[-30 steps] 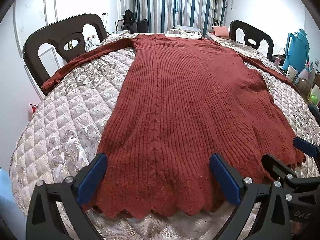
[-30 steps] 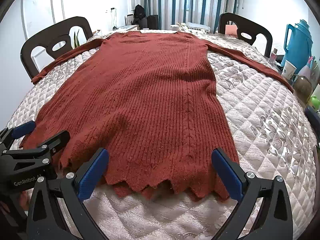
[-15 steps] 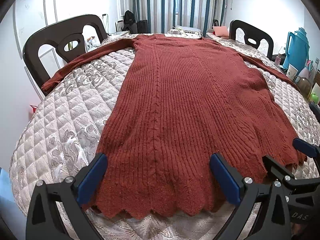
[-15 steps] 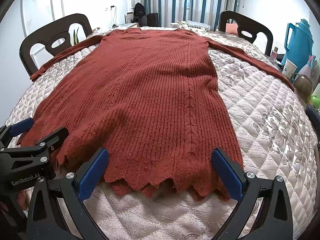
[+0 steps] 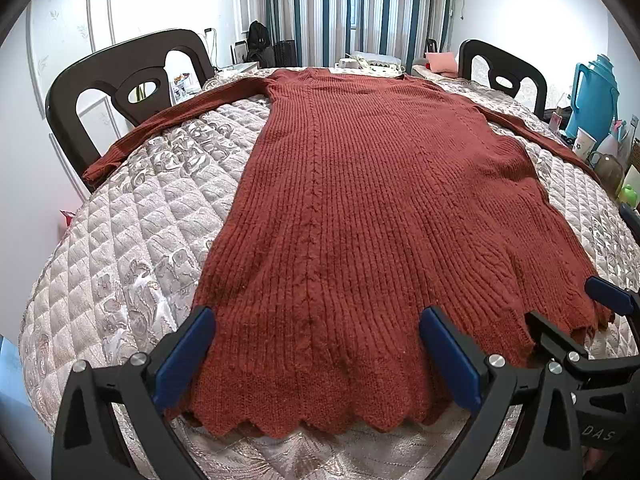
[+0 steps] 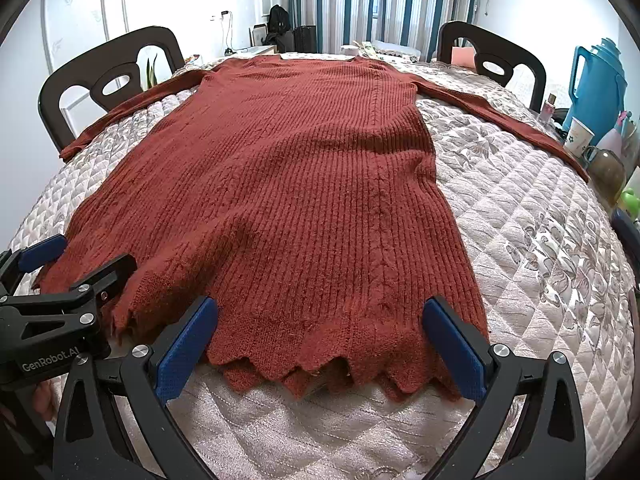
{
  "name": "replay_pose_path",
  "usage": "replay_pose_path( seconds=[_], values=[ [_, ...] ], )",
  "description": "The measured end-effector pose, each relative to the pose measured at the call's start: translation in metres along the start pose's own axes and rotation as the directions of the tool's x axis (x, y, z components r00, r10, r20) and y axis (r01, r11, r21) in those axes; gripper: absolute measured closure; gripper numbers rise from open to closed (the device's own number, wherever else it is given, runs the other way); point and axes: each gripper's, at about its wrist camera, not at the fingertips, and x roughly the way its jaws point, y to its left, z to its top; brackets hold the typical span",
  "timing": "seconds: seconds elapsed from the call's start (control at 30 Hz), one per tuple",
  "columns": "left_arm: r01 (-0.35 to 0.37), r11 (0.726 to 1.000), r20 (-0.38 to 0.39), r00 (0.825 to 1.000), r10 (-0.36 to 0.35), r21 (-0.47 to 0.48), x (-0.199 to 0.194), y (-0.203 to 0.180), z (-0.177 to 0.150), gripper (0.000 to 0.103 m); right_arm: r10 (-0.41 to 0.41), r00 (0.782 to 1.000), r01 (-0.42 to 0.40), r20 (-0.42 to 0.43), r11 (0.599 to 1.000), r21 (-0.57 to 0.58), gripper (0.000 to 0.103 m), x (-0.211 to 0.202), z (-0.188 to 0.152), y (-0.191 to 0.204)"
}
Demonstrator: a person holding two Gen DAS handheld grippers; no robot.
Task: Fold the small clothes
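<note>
Grippers, left [image 5: 320,360] and right [image 6: 320,344], stay spread wide over the sweater [image 5: 360,200] hem; we have barely crept forward, nothing folded yet.

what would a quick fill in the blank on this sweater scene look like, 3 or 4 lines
1. The knitted sweater lying flat is ____ in colour.
2. Its near hem is cut in a ____ edge.
3. The jaws of the left gripper and the right gripper both stand ____.
4. The tall jug at the right is ____.

Missing words: rust red; zigzag; open; blue
</note>
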Motion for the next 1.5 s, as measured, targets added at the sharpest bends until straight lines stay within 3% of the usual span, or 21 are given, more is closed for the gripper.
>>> replay_pose_path(
  seconds=[0.2, 0.4, 0.57, 0.7, 0.8, 0.9, 1.0, 1.07, 1.33, 1.5],
  values=[
    [0.02, 1.0, 0.0, 1.0, -0.02, 0.01, 0.0, 0.003, 0.0, 0.0, 0.011, 1.0, -0.011, 0.0, 1.0, -0.003, 0.001, 0.0, 0.0, -0.001],
    [0.103, 0.994, 0.015, 0.994, -0.104, 0.036, -0.009, 0.019, -0.001, 0.0, 0.078, 0.997, -0.078, 0.025, 0.997, 0.016, 0.001, -0.011, 0.003, -0.015],
    [0.034, 0.995, 0.065, 0.997, -0.04, 0.091, -0.023, 0.043, 0.002, 0.0, 0.07, 0.995, -0.074, 0.064, 0.996, 0.047, 0.001, -0.024, 0.004, -0.043],
    [0.111, 0.993, 0.009, 0.994, -0.111, 0.037, -0.018, 0.068, 0.006, 0.0, 0.102, 0.994, -0.105, 0.037, 0.992, 0.074, 0.001, -0.021, -0.001, -0.058],
    [0.125, 0.991, -0.033, 0.992, -0.124, 0.037, -0.012, 0.072, 0.003, 0.002, 0.059, 0.998, -0.06, 0.019, 0.996, 0.065, 0.002, -0.017, -0.005, -0.063],
    [0.162, 0.987, -0.077, 0.984, -0.16, 0.01, -0.004, 0.074, 0.0, 0.003, 0.049, 0.999, -0.05, 0.017, 0.996, 0.077, 0.01, -0.016, -0.008, -0.071],
    [0.087, 0.995, -0.062, 0.994, -0.085, 0.041, -0.004, 0.071, 0.0, 0.007, 0.049, 0.999, -0.049, -0.002, 0.993, 0.106, 0.018, -0.012, -0.01, -0.08],
    [0.105, 0.993, -0.062, 0.993, -0.101, 0.06, -0.004, 0.069, -0.001, 0.011, 0.045, 0.999, -0.046, 0.009, 0.993, 0.105, 0.025, -0.013, -0.011, -0.082],
    [0.113, 0.993, -0.083, 0.99, -0.111, 0.025, -0.003, 0.071, 0.003, 0.016, 0.062, 0.998, -0.064, 0.021, 0.994, 0.083, 0.028, -0.012, -0.011, -0.08],
    [0.114, 0.993, -0.078, 0.991, -0.111, 0.033, -0.005, 0.071, 0.005, 0.034, 0.064, 0.998, -0.066, 0.027, 0.995, 0.074, 0.046, -0.012, -0.01, -0.08]
  ],
)
